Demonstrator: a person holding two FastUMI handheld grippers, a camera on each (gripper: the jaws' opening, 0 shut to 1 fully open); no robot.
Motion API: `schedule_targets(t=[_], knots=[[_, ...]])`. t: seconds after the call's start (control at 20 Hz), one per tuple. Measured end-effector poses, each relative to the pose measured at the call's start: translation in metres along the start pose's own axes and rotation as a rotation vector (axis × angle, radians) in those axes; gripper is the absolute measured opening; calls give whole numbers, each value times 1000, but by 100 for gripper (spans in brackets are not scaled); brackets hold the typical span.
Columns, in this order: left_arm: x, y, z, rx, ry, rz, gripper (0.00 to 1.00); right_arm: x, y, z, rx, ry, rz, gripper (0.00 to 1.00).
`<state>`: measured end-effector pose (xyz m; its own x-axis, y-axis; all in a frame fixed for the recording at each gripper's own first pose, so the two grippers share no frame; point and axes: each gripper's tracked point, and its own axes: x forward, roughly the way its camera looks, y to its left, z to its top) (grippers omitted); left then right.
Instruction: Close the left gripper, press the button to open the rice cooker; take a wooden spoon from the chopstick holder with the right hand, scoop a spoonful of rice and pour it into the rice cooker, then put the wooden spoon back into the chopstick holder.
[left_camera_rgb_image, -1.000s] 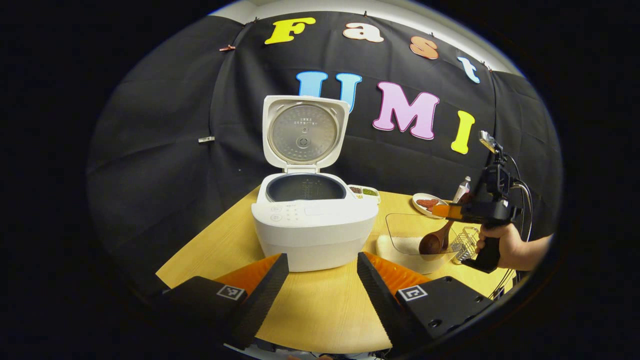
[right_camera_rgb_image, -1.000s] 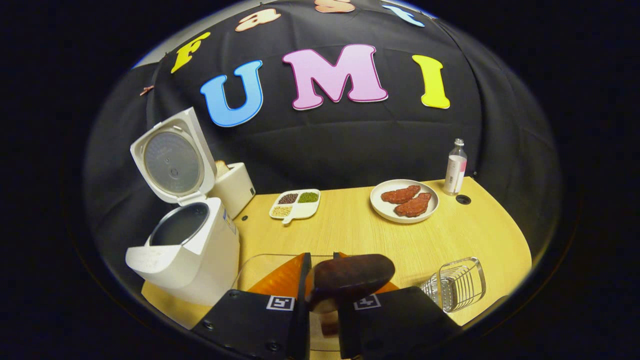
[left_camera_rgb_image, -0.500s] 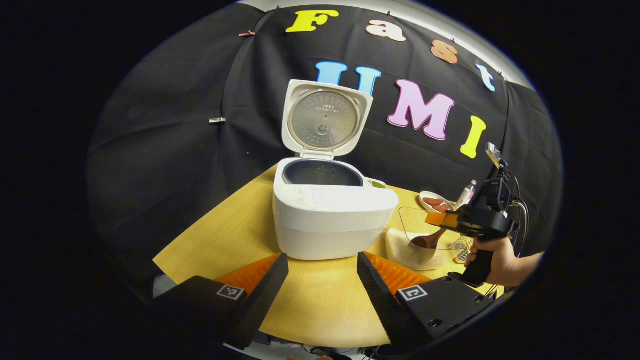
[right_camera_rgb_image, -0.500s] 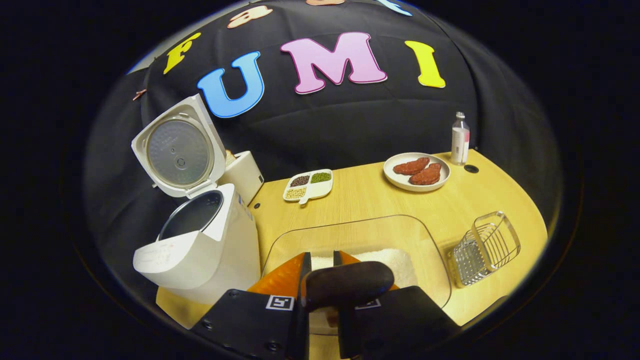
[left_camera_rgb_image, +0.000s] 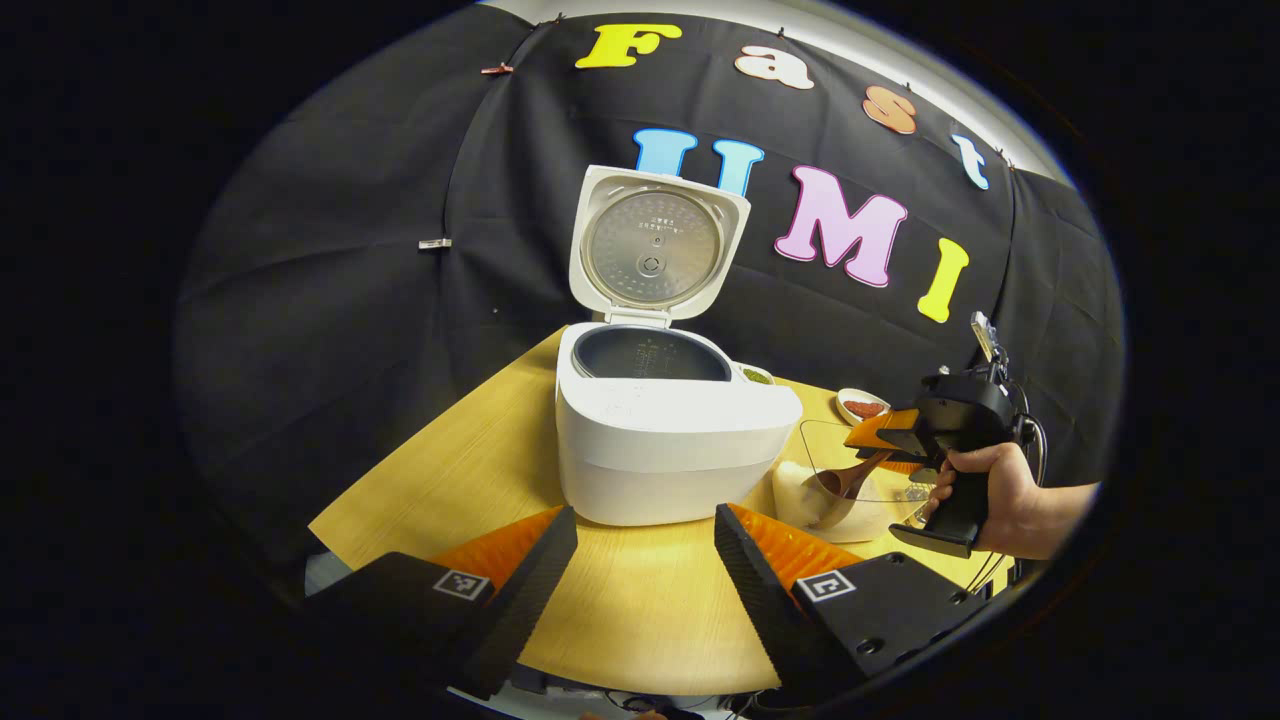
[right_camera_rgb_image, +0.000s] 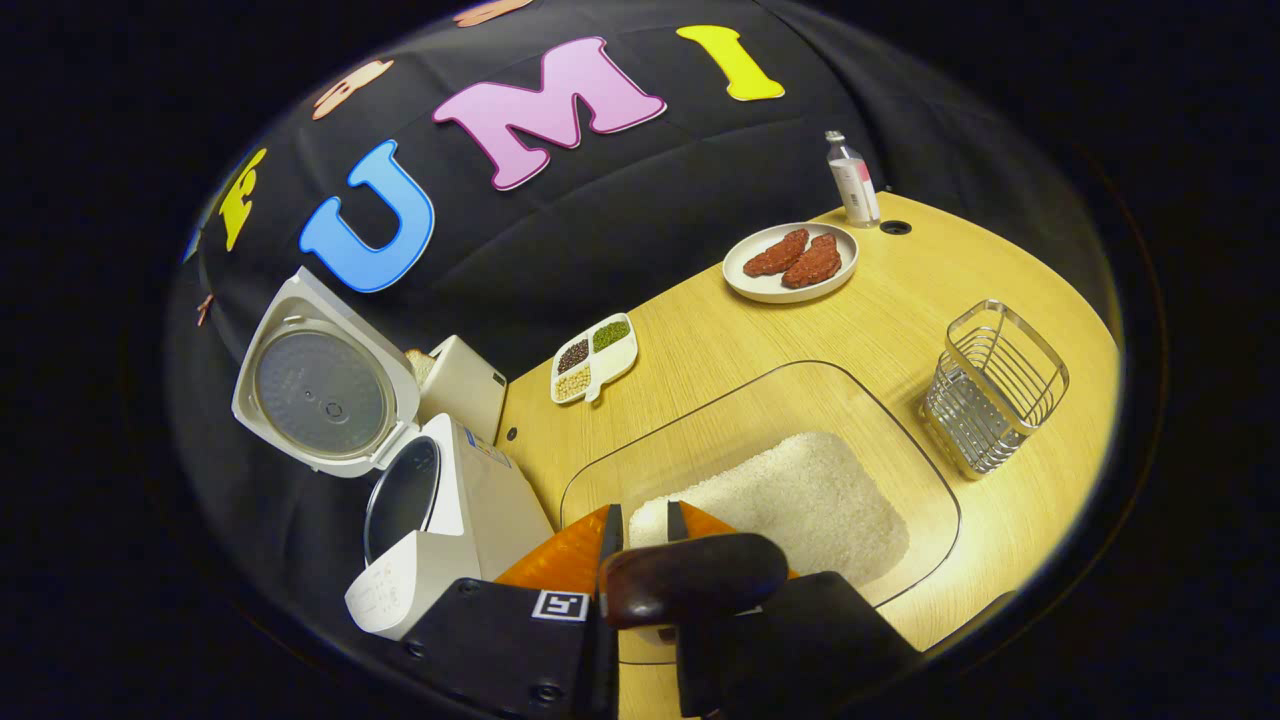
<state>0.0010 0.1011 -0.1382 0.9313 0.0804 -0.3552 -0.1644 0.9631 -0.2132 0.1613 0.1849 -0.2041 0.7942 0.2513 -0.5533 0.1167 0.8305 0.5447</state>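
1. Fingers of the right gripper (right_camera_rgb_image: 640, 530) pinch the dark wooden spoon (left_camera_rgb_image: 845, 482), bowl down in the clear rectangular rice tub (right_camera_rgb_image: 905, 455).
2. Left gripper (left_camera_rgb_image: 645, 560) fingers spread, idle.
3. Scoop shallow, lift level — the open white rice cooker (left_camera_rgb_image: 670, 430) stands just beside.

The rice cooker (left_camera_rgb_image: 672, 450) is smooth white plastic with a soft sheen; inside its raised lid sits a dull, dimpled metal plate (left_camera_rgb_image: 652, 248). The table (right_camera_rgb_image: 760, 340) is pale wood grain, matt. At three o'clock in the right gripper view stands a shiny wire chopstick holder (right_camera_rgb_image: 993, 388). The clear, glossy tub (right_camera_rgb_image: 770, 470) holds grainy white rice (right_camera_rgb_image: 800, 500). The wooden spoon (right_camera_rgb_image: 690, 578) looks dark and polished.
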Motion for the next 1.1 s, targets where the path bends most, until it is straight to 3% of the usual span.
schedule_targets(t=[0.2, 0.7, 1.1], knots=[[4, -1, 0, -2, 4, -20, 96, -8, -1, 16, 126, -3, 20, 23], [9, -8, 14, -40, -28, -49, 96, -32, -44, 70, 397, -101, -35, 22], [3, -18, 9, -61, -23, -59, 96, -55, -12, 123, 546, -148, 70, 22]])
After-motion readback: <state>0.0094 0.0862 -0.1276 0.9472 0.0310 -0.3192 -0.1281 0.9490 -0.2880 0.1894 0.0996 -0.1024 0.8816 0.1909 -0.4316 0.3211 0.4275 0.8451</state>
